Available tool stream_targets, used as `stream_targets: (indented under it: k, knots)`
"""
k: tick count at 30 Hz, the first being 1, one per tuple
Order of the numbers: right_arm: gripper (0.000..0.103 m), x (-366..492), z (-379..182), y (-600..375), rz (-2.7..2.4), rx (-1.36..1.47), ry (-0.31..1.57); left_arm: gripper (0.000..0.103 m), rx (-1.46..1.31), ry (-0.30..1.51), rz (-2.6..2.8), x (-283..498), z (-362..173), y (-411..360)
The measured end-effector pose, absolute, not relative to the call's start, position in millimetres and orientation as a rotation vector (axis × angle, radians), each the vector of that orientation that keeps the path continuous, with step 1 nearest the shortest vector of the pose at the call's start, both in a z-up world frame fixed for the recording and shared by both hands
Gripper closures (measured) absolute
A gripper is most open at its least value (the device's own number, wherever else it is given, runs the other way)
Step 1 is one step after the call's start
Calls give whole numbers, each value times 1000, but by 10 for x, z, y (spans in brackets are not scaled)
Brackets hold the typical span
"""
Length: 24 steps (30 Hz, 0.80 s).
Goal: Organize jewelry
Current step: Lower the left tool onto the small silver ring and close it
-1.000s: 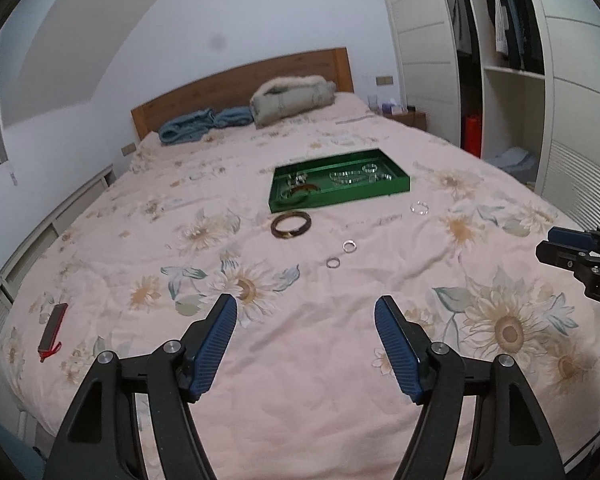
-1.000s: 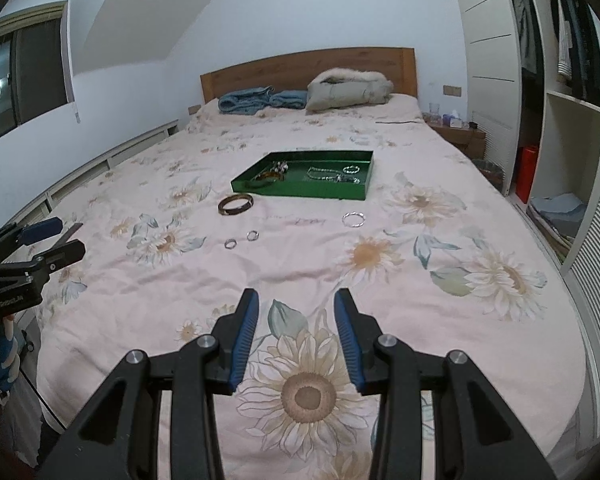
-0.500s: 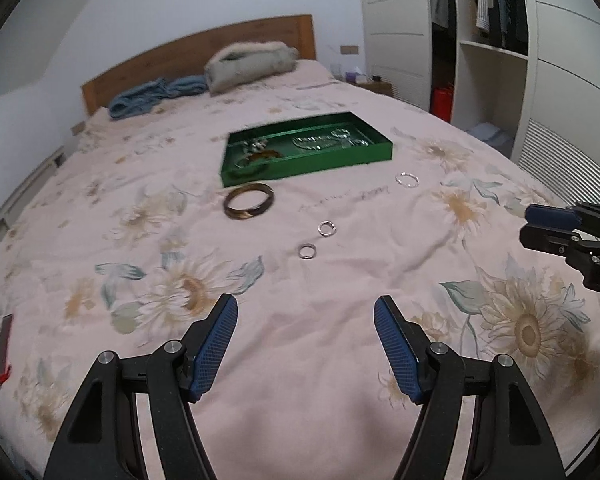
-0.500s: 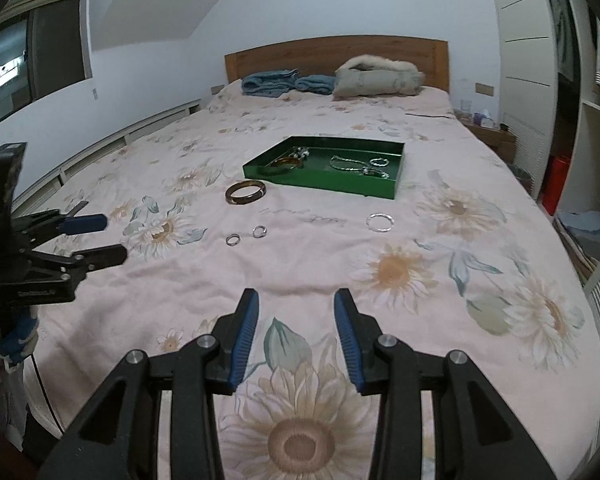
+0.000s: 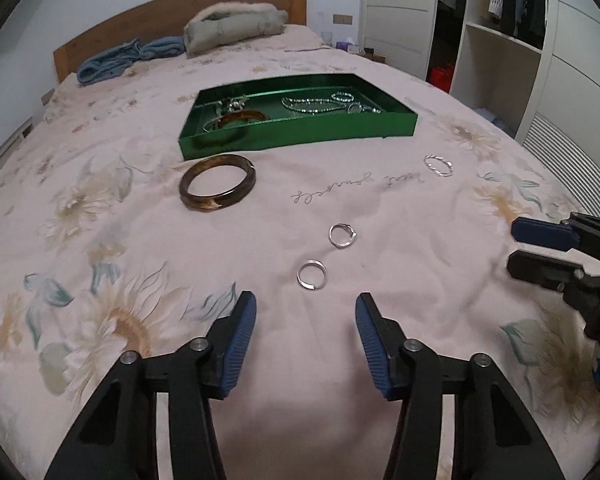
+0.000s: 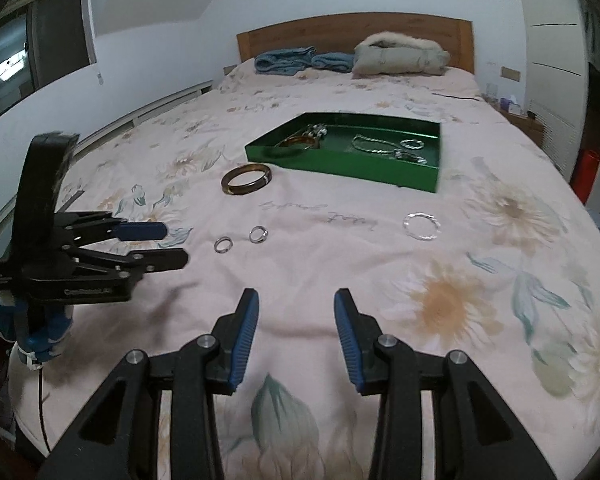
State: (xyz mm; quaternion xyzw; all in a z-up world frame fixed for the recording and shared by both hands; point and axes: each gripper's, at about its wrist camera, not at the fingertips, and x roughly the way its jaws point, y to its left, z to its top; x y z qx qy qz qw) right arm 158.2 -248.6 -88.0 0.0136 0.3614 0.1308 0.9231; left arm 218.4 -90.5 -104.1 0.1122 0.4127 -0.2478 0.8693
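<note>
A green tray [image 5: 300,136] [image 6: 340,168] holding a bangle and chains lies on the flowered bedspread. In front of it rest a brown bangle [image 5: 217,181] [image 6: 246,179], a twisted silver ring [image 5: 438,165] [image 6: 421,226], and two small silver rings [image 5: 342,235] [image 5: 311,274]. My left gripper [image 5: 305,320] hovers just short of the nearer small ring, its jaws closing with nothing between them. My right gripper [image 6: 295,312] stands partly open and empty over the bedspread, with the small rings [image 6: 241,239] ahead to its left.
Folded blue clothes [image 5: 128,56] and a fur-trimmed grey jacket [image 5: 232,28] lie by the wooden headboard. A white wardrobe with open shelves [image 5: 500,48] stands at the right. A window [image 6: 36,48] is on the left wall.
Both grippers have moved forward and down toward the jewelry, which looks larger and closer. The left gripper's jaws have narrowed. The right jaws hold the same gap.
</note>
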Motion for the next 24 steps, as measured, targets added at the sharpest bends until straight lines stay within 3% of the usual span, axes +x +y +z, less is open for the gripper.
stream_targets:
  k: [6,10,24]
  knots:
    - [66,1874,-1067,-2375,308,11,771,65,266,900,-549,2392,-1257,-1032]
    - [66,1991,-1156,-2337,321,1,788,83,263,906,-568,2479,-1314,-1059]
    - [66,2513,-1382,-2002,383,-71,861,83,126,878,-589,2593,-1344,-727]
